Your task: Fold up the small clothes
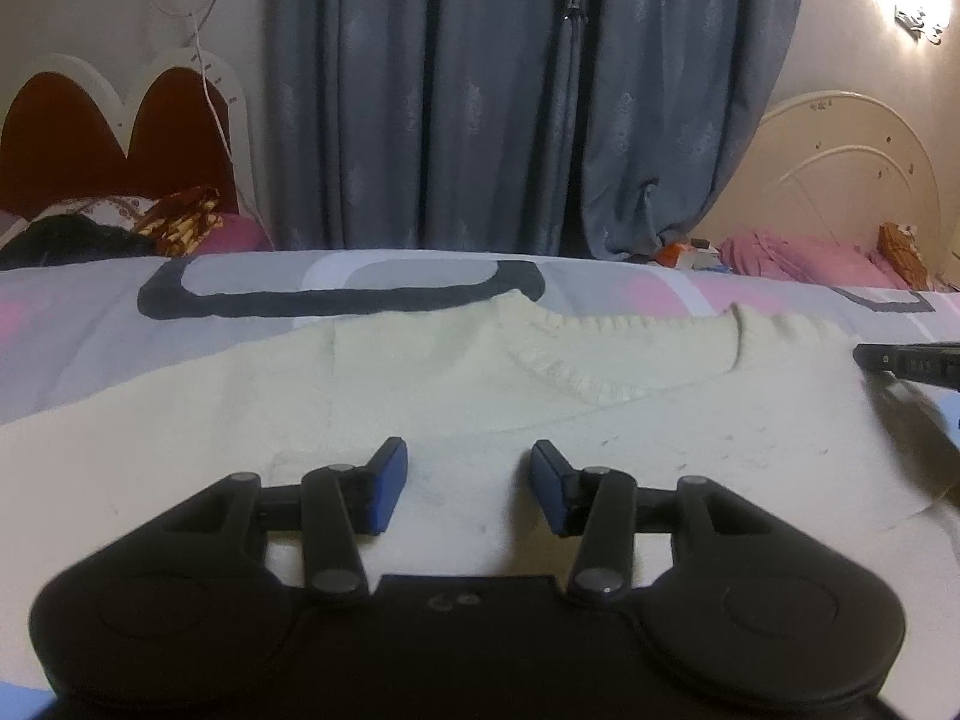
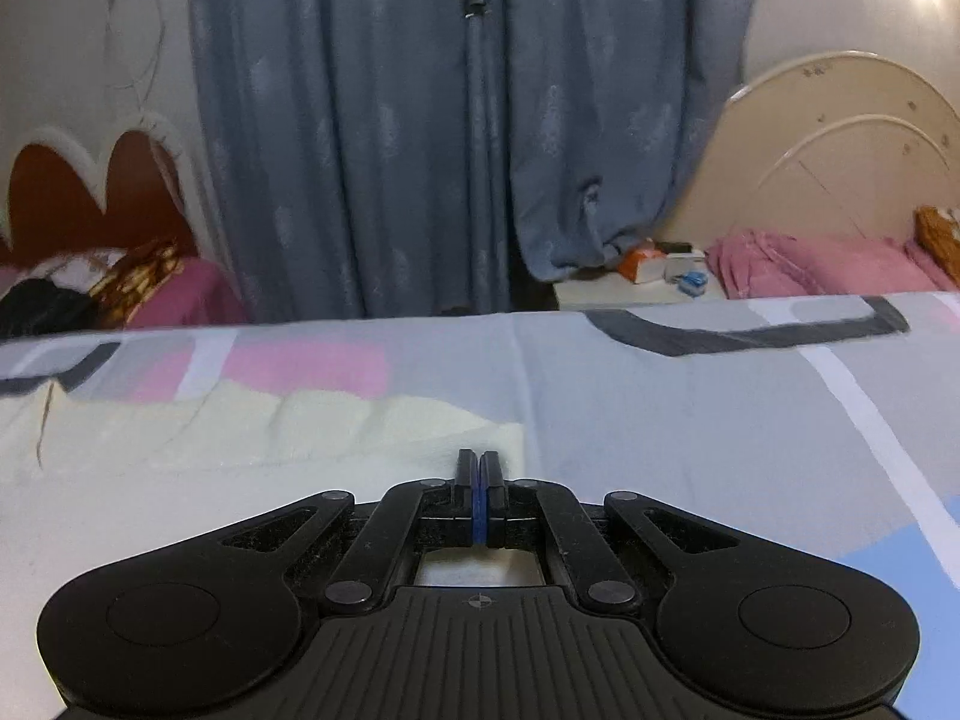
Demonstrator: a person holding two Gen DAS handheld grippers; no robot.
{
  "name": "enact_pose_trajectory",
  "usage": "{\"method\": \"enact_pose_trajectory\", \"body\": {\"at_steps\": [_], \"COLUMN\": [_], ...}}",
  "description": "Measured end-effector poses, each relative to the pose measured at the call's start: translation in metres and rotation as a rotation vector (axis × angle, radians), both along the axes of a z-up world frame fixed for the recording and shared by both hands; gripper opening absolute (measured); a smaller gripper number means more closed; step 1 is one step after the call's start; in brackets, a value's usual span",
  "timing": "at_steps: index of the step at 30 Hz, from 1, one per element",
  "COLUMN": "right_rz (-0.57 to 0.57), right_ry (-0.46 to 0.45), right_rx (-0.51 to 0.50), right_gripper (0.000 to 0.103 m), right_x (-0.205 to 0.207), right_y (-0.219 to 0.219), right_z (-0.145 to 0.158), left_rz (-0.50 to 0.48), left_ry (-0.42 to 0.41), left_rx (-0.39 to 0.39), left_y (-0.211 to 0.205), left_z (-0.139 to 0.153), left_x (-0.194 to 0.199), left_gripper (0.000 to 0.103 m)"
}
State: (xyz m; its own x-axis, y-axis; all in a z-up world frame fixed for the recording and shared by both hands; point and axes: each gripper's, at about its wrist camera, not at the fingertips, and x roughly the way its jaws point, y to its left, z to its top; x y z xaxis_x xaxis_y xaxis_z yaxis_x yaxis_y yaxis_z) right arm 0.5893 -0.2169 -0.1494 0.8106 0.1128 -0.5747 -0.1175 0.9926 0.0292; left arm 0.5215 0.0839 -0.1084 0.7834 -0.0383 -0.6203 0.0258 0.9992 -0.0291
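The cream knit sweater (image 1: 540, 384) lies spread flat on the bed (image 1: 90, 324), neckline toward the curtain (image 1: 480, 90). It looks soft, light and limp, likely to sag and stretch if lifted at one point, so a pinch at a hem, shoulder edge or sleeve end should hold best. The left tool (image 1: 470, 483) hovers over the sweater's body, jaws partly open and empty, the neckline at about one o'clock. The right tool (image 2: 479, 495) is fully closed with nothing visibly caught; the sweater's edge (image 2: 300, 420) lies at about ten o'clock.
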Motion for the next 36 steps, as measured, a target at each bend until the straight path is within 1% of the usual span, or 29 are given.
{"method": "enact_pose_trajectory", "body": {"at_steps": [1, 3, 4, 5, 6, 7, 8, 9, 10, 12, 13, 14, 15, 17, 18, 19, 21, 22, 23, 24, 25, 27, 28, 30, 31, 32, 33, 34, 36], "right_rz": [0.016, 0.028, 0.031, 0.036, 0.042, 0.056, 0.071, 0.088, 0.112, 0.142, 0.134, 0.125, 0.125, 0.131, 0.131, 0.125, 0.113, 0.104, 0.087, 0.063, 0.054, 0.023, 0.01, 0.022, 0.028, 0.027, 0.023, 0.019, 0.012], "right_ry": [-0.005, 0.009, 0.022, 0.026, 0.012, -0.009, -0.011, -0.009, -0.015, -0.008, -0.006, -0.016, -0.028, -0.044, -0.046, -0.05, -0.076, -0.096, -0.071, -0.011, -0.025, 0.007, -0.005, -0.042, -0.028, 0.038, 0.041, 0.05, 0.029], "right_rx": [-0.029, -0.029, -0.028, -0.039, -0.046, -0.025, 0.007, 0.024, 0.031, -0.013, -0.028, -0.024, -0.031, -0.077, -0.087, -0.076, -0.027, -0.015, -0.03, -0.05, -0.036, -0.047, -0.039, 0.008, -0.003, -0.031, -0.035, -0.045, 0.001], "right_gripper": [0.0, 0.0, 0.0, 0.0, 0.0, 0.0, 0.0, 0.0, 0.0, 0.0, 0.0, 0.0, 0.0, 0.0, 0.0, 0.0, 0.0, 0.0, 0.0, 0.0, 0.0, 0.0, 0.0, 0.0, 0.0, 0.0, 0.0, 0.0, 0.0], "right_x": [-0.003, -0.007, -0.015, -0.025, -0.037, -0.052, -0.065, -0.078, -0.09, -0.108, -0.118, -0.129, -0.143, -0.157, -0.159, -0.16, -0.156, -0.155, -0.148, -0.139, -0.138, -0.134, -0.137, -0.148, -0.15, -0.145, -0.149, -0.151, -0.16], "right_y": [0.001, -0.006, -0.009, -0.009, -0.008, -0.009, -0.008, -0.002, 0.005, 0.02, 0.022, 0.02, 0.018, 0.021, 0.023, 0.024, 0.021, 0.02, 0.019, 0.017, 0.013, 0.011, 0.01, 0.007, 0.01, 0.012, 0.012, 0.012, 0.007], "right_z": [-0.001, -0.001, 0.001, 0.003, 0.006, 0.009, 0.009, 0.007, 0.005, -0.003, -0.008, -0.012, -0.014, -0.016, -0.016, -0.013, -0.005, -0.003, -0.006, -0.017, -0.016, -0.008, -0.004, 0.002, -0.001, -0.01, -0.014, -0.01, 0.002], "left_rz": [-0.004, 0.006, 0.015, 0.028, 0.021, -0.004, -0.021, -0.034, -0.045, -0.015, -0.002, 0.001, 0.005, 0.008, 0.011, 0.014, 0.021, 0.035, 0.041, 0.055, 0.063, 0.055, 0.046, 0.046, 0.051, 0.063, 0.078, 0.098, 0.151], "left_ry": [-0.004, -0.005, -0.012, -0.016, -0.027, -0.037, -0.043, -0.043, -0.031, 0.004, -0.005, -0.013, -0.017, -0.013, -0.012, -0.015, -0.018, -0.016, -0.014, -0.017, -0.015, -0.011, -0.01, -0.019, -0.02, -0.009, -0.006, -0.011, -0.031], "left_rx": [0.003, 0.01, 0.027, 0.032, 0.023, 0.023, 0.042, 0.056, 0.054, 0.035, 0.011, 0.004, 0.009, 0.008, 0.01, 0.015, 0.048, 0.046, 0.017, -0.011, -0.015, 0.001, -0.001, 0.002, -0.001, 0.0, 0.0, -0.001, -0.015], "left_y": [0.0, 0.003, 0.004, 0.004, 0.001, -0.006, -0.016, -0.026, -0.033, -0.035, -0.031, -0.029, -0.027, -0.025, -0.025, -0.025, -0.024, -0.018, -0.009, 0.0, 0.006, 0.013, 0.015, 0.017, 0.019, 0.022, 0.026, 0.032, 0.053], "left_z": [0.0, 0.004, 0.008, 0.011, 0.013, 0.015, 0.015, 0.014, 0.011, 0.002, -0.002, -0.003, -0.004, -0.002, -0.001, 0.002, 0.002, 0.0, -0.002, -0.001, 0.0, 0.001, 0.003, 0.006, 0.006, 0.005, 0.006, 0.008, 0.013], "left_x": [-0.002, -0.008, -0.014, -0.02, -0.028, -0.034, -0.038, -0.04, -0.041, -0.046, -0.053, -0.059, -0.064, -0.065, -0.064, -0.062, -0.061, -0.061, -0.061, -0.063, -0.066, -0.07, -0.072, -0.079, -0.082, -0.085, -0.091, -0.096, -0.115], "left_gripper": [0.047, 0.046, 0.043, 0.043, 0.044, 0.045, 0.045, 0.046, 0.047, 0.047, 0.048, 0.048, 0.048, 0.048, 0.048, 0.048, 0.051, 0.051, 0.052, 0.051, 0.051, 0.05, 0.049, 0.049, 0.051, 0.051, 0.051, 0.054, 0.054]}}
